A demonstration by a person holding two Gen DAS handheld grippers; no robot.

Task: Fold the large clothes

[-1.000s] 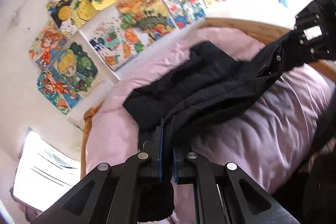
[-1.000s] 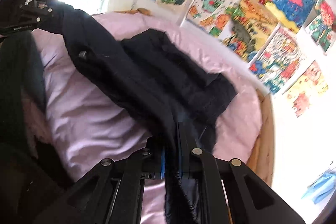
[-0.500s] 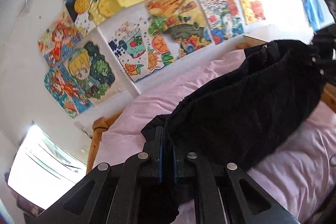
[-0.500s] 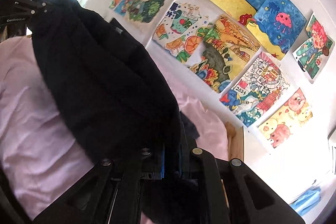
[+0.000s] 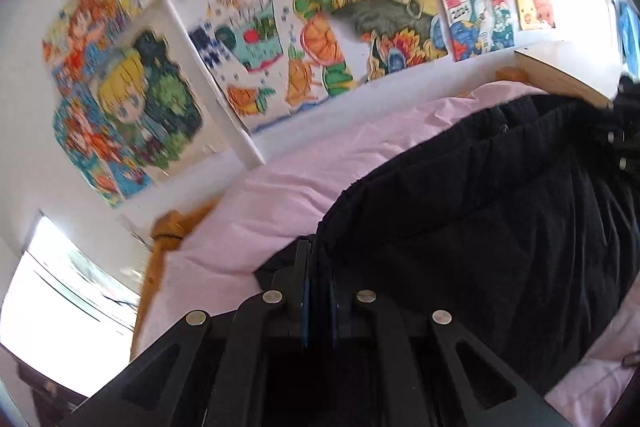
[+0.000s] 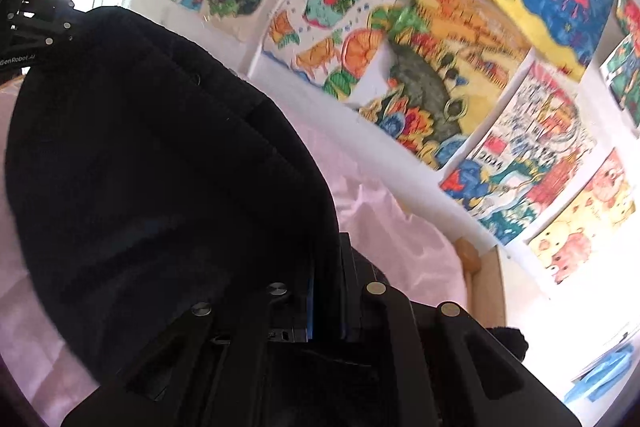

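Left gripper [image 5: 318, 291] pressed together on an edge of the black garment [image 5: 480, 227] — dark cloth sits between its blue pads, fingers nearly touching. Right gripper [image 6: 326, 291] likewise pinched on the same black garment [image 6: 160, 167], cloth caught between its pads. The garment hangs as a wide, bunched sheet stretched between the two grippers, held up over the pink bedsheet [image 5: 320, 167]; whether its lower edge touches the sheet is hard to tell, both views are blurred there. In the left wrist view the garment fills 2 to 5 o'clock, and the right gripper shows dimly at 3 o'clock at the far edge. In the right wrist view the cloth fills 8 to 11 o'clock, with the left gripper [image 6: 36, 23] at 10 o'clock. Wooden bed frame [image 6: 486, 287] runs along the sheet's far side. Coloured drawings [image 5: 360, 19] cover the white wall from 10 to 2 o'clock — bright window [image 5: 60, 299] at 8 o'clock in the left view.
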